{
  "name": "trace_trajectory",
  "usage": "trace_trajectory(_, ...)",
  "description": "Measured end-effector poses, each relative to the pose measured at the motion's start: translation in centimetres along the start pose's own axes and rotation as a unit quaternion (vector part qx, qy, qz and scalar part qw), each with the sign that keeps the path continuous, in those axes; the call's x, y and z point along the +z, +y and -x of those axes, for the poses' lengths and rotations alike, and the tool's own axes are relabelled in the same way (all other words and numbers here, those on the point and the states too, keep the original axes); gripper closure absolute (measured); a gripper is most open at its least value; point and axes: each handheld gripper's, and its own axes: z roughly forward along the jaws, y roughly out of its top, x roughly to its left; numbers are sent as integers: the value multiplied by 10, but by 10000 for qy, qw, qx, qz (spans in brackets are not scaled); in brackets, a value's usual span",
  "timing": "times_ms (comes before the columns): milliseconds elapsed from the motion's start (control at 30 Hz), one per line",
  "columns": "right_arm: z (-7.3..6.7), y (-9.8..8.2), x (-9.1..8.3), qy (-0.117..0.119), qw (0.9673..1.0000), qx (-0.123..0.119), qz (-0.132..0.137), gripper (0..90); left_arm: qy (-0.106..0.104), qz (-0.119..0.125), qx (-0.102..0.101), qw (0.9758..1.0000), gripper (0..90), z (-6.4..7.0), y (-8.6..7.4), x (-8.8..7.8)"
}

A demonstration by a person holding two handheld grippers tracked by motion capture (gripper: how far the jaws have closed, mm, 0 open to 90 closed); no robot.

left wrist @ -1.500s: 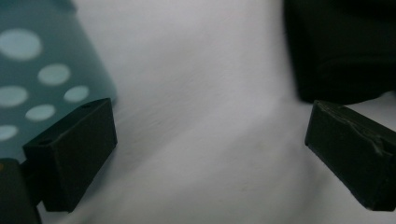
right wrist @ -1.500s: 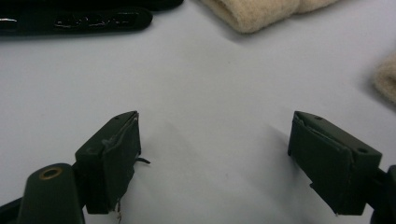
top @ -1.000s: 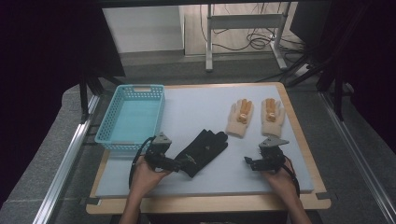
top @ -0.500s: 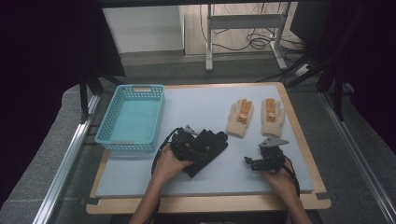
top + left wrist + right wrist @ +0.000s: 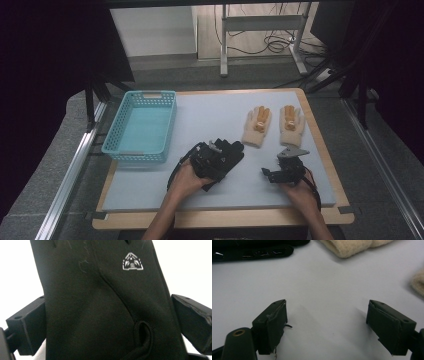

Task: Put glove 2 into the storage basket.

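A black glove (image 5: 223, 156) lies flat on the pale grey table (image 5: 210, 110), a little toward the near edge and roughly midway between the left and right edges. Its long axis runs on a diagonal: the fingers point toward the far right corner, the cuff toward the near left corner. In the left gripper view the same glove (image 5: 105, 305) runs up the middle of the frame, cuff end with its ribbed loop low down and a small white emblem higher up toward the fingers.

The left gripper (image 5: 204, 161) sits over the cuff end of the glove, held by the person's left hand (image 5: 184, 179). Its jaws stand apart, one on each side of the glove's width, with the fabric lying between them; the pads sit at the glove's edges and whether they touch the fabric cannot be told, though the cloth shows no bunching.

The right gripper (image 5: 280, 172) rests near the near right part of the table, well apart from the black glove, held by the right hand (image 5: 300, 192). Its jaws are spread wide over bare table with nothing between them.

Two cream knitted gloves (image 5: 272, 124) lie side by side toward the far right corner, fingers pointing to the far edge. A light blue basket (image 5: 141, 156) stands along the left edge.
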Motion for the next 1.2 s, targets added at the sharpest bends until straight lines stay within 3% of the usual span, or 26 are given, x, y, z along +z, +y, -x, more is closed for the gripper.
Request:
trace_trajectory(133,0,0,0,0,10000,1,8,167,-22,39,-17,10000,3,-1,-1,-1)
trace_trajectory(233,0,0,0,-5,10000,-4,14,166,20,67,-91,9999,65,-4,-2,-4)
trace_trajectory(433,-1,0,0,-21,10000,-11,14,166,-6,226,-643,9977,337,-17,-4,-13)
trace_trajectory(667,-1,0,0,-29,10000,-24,18,167,10,376,-709,9968,610,-20,-7,-20)
trace_trajectory(900,-1,0,0,-36,10000,-30,20,166,204,434,-675,9966,653,-23,-1,-31)
trace_trajectory(1200,-1,0,0,-38,10000,-35,23,166,499,574,-794,9939,639,-45,18,-69)
